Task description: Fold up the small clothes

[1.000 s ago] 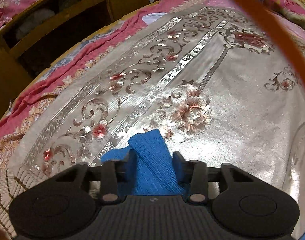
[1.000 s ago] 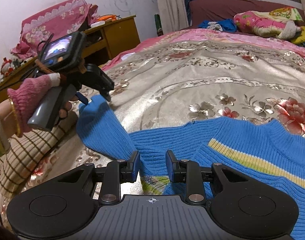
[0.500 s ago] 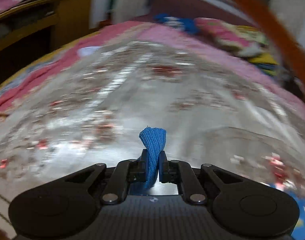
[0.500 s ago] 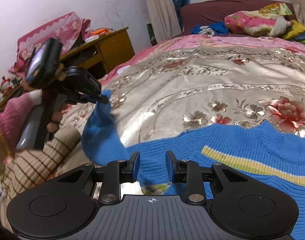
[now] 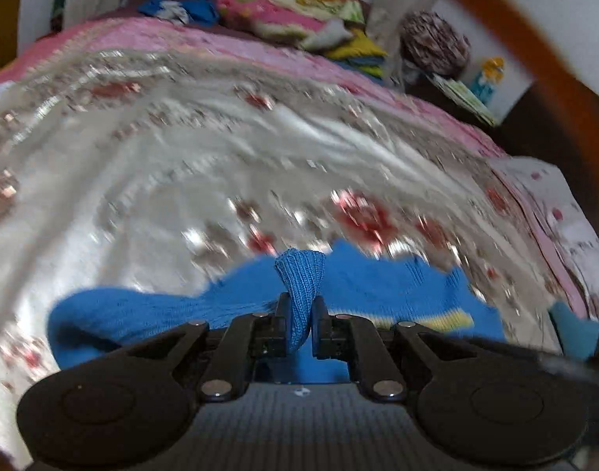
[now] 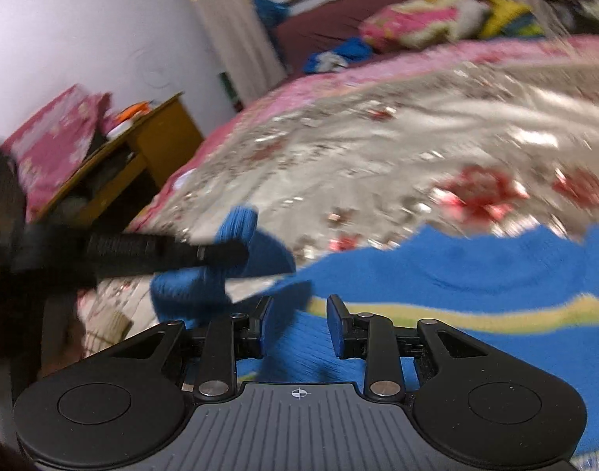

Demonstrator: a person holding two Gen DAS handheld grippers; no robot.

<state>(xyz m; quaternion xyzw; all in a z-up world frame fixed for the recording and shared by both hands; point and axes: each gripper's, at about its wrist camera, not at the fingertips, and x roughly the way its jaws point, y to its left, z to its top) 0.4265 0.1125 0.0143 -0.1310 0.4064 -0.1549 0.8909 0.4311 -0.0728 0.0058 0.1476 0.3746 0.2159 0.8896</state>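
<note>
Left gripper [image 5: 299, 324] is clenched on the sleeve cuff [image 5: 301, 274] of the blue sweater [image 6: 476, 271], which lies near the bedspread's [image 6: 378, 149] front edge. A second ago the cuff lay out left; now it is swung over the body. Right gripper [image 6: 297, 327] hovers released above the knit, gripping nothing. The sleeve fold looks half done.

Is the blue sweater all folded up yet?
Not yet. The left tool pinches one sleeve; the blue sweater lies mostly spread on the bed.
</note>
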